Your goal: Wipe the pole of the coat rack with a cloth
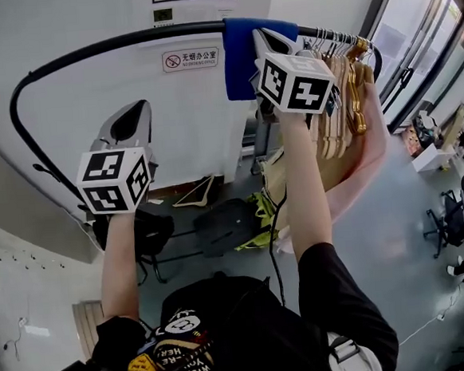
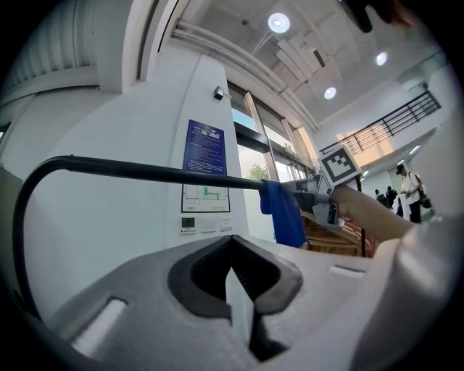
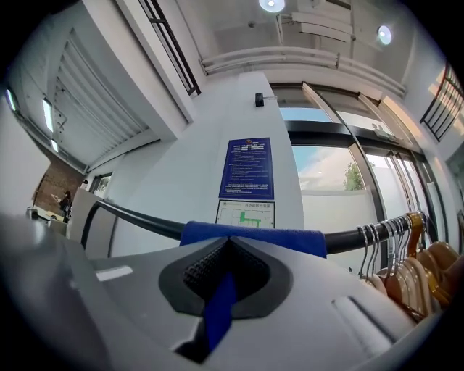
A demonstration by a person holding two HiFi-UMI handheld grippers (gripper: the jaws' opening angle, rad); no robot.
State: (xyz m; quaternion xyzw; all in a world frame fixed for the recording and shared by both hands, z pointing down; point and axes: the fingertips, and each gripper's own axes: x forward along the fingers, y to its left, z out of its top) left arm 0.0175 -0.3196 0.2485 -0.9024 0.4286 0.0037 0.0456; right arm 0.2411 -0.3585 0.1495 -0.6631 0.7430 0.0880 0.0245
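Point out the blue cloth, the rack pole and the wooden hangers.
blue cloth [image 1: 240, 48], head view, its hanging front face.
rack pole [image 1: 156, 33], head view, bare black stretch left of cloth.
wooden hangers [image 1: 349, 91], head view, bunched bodies.

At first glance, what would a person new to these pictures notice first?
A bright blue cloth hangs over the black pole, top centre in the head view, with the right gripper shut on it. Just to its right, wooden hangers crowd along the pole. The left gripper is lower and to the left, shut and empty, away from the pole.
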